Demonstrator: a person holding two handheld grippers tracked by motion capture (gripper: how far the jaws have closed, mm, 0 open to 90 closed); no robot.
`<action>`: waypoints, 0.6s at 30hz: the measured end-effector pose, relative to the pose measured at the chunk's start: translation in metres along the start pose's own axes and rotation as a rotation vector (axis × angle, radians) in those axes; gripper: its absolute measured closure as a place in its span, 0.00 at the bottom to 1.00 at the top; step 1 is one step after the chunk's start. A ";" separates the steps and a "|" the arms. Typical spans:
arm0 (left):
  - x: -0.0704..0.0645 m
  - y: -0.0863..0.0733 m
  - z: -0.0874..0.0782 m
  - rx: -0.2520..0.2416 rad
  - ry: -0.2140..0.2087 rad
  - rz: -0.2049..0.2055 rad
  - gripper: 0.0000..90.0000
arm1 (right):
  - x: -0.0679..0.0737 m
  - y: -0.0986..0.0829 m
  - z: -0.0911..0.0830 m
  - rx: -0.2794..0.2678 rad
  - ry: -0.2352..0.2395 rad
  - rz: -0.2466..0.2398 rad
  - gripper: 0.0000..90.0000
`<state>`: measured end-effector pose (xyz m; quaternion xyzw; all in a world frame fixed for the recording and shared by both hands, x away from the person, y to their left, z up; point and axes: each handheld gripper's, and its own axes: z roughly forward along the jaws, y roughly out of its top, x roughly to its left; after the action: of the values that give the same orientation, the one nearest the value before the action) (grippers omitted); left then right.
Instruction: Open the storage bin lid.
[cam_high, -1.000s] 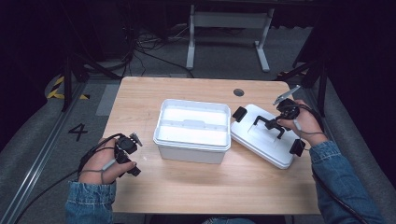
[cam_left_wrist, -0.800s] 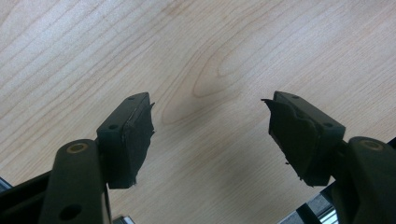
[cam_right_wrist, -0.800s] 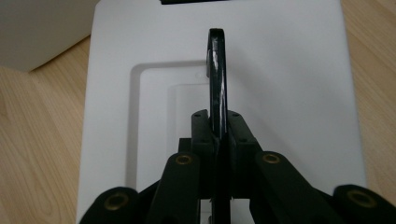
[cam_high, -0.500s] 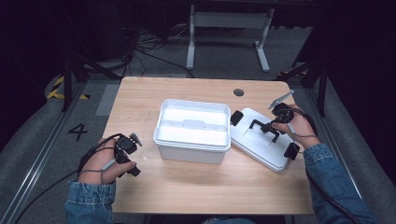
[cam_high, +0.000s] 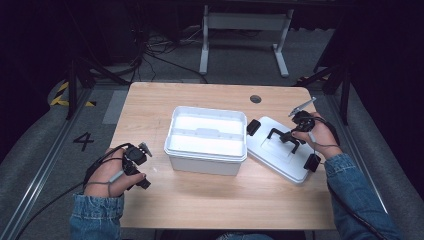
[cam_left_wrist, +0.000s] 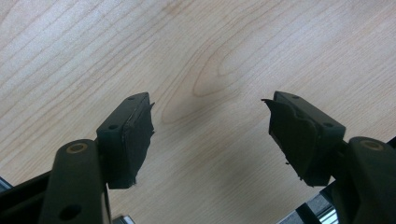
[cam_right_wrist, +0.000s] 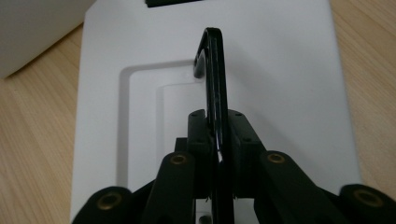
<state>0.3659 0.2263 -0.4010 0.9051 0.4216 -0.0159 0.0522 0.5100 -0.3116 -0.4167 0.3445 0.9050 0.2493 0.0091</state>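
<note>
Right gripper (cam_high: 286, 138): clamped on the black handle (cam_right_wrist: 214, 70) of the white lid (cam_high: 282, 160); in the right gripper view its two jaws press against either side of the thin handle bar, with no gap left.
Black handle: stands upright from the recessed middle panel of the lid, running straight ahead from between the jaws and curving down at its far end.
White lid: lies directly beneath the right gripper on the wooden table (cam_high: 210, 200), flat as far as I can tell; black latches (cam_high: 253, 127) show at its edges.
White bin (cam_high: 206, 142): open-topped, just beyond the lid's far edge as seen from the right gripper; whether lid and bin touch is hard to tell.
Left gripper (cam_left_wrist: 210, 130): jaws spread wide apart, holding nothing, only bare wood grain between and ahead of them.
Left hand (cam_high: 111, 175): holds the left gripper low over the table's near edge, well apart from the bin, which sits off to its side.
Right hand (cam_high: 316, 134): wraps the right gripper above the lid.
</note>
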 end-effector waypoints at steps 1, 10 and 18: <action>0.000 0.000 0.000 0.000 0.000 0.001 0.34 | -0.001 -0.001 0.000 -0.003 -0.004 0.010 0.86; 0.001 0.002 0.001 0.003 -0.009 -0.005 0.34 | -0.002 -0.003 -0.011 -0.053 -0.047 0.022 0.65; 0.000 0.003 0.001 0.011 -0.002 0.004 0.34 | 0.014 0.001 -0.028 -0.101 -0.075 -0.010 0.65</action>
<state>0.3689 0.2243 -0.4021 0.9063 0.4194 -0.0189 0.0477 0.4952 -0.3147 -0.3894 0.3482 0.8920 0.2815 0.0614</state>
